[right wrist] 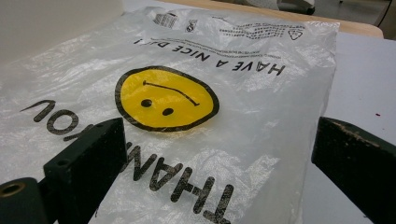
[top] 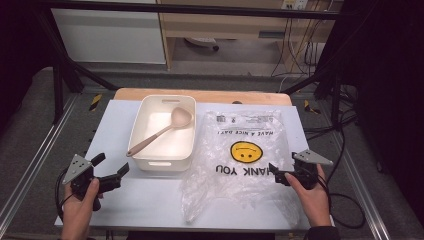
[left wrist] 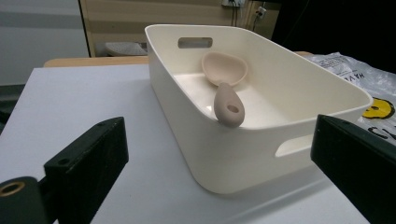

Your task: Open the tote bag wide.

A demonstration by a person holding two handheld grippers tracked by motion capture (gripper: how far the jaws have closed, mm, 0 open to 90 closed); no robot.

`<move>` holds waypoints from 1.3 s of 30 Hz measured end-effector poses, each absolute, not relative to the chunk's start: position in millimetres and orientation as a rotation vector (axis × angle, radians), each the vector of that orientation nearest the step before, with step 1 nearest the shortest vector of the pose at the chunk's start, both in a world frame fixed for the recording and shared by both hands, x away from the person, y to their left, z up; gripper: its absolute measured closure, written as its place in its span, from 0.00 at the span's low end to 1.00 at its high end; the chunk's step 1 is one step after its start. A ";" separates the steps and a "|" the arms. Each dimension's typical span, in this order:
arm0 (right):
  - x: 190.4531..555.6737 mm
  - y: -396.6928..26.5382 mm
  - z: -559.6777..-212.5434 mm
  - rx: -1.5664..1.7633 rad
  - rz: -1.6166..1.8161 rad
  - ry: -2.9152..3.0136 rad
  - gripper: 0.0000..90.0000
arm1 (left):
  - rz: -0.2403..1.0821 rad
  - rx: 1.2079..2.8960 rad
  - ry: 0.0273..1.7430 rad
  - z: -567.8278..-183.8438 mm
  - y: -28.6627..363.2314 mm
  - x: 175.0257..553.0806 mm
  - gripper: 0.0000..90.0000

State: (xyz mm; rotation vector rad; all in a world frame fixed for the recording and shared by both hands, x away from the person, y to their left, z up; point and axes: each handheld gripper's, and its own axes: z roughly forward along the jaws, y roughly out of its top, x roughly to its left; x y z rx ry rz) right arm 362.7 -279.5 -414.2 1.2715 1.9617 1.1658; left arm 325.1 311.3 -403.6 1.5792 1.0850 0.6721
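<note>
- The left gripper (top: pixel 111 169) hovers over the bare white table (top: pixel 150 200) near the front-left corner of the cream plastic rectangular bin (top: pixel 162 131); its 2 black jaws are spread wide with nothing between them.
- The right gripper (top: pixel 278 176) sits at the right edge of the clear crinkled plastic bag with a yellow smiley face and black lettering (top: pixel 245 155); its jaws are likewise released and empty (the bag lies just under and ahead of them in the right gripper view, not pinched).
- The pinkish-beige long-handled spoon (top: pixel 159 131) lies inside the bin. Its long axis runs diagonally: the bowl rests toward the far-right corner, while the handle end leans up on the rim by the near-left corner, pointing toward the left gripper.
- In the left gripper view the handle tip (left wrist: pixel 229 106), with its small hanging hole, pokes just above the rim, so that is the natural place to take it.
- To do this well, I would bring the left jaws in across the handle, not along it, close just below the tip, and lift along the diagonal so the bowl clears the wall.
- Meanwhile the right gripper should, I judge, catch 1 layer of the bag's near edge.
</note>
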 end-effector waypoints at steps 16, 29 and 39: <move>392.9 -278.1 -389.5 1.235 1.144 2.001 0.06 | 0.671 1.587 1.106 -406.4 312.3 326.6 0.04; 457.6 -292.7 -411.0 1.314 1.048 1.953 0.15 | 0.699 1.581 1.113 -406.7 313.0 326.3 0.04; 481.5 -304.5 -424.8 1.402 1.025 1.909 0.35 | 0.712 1.585 1.143 -408.9 314.9 327.2 0.05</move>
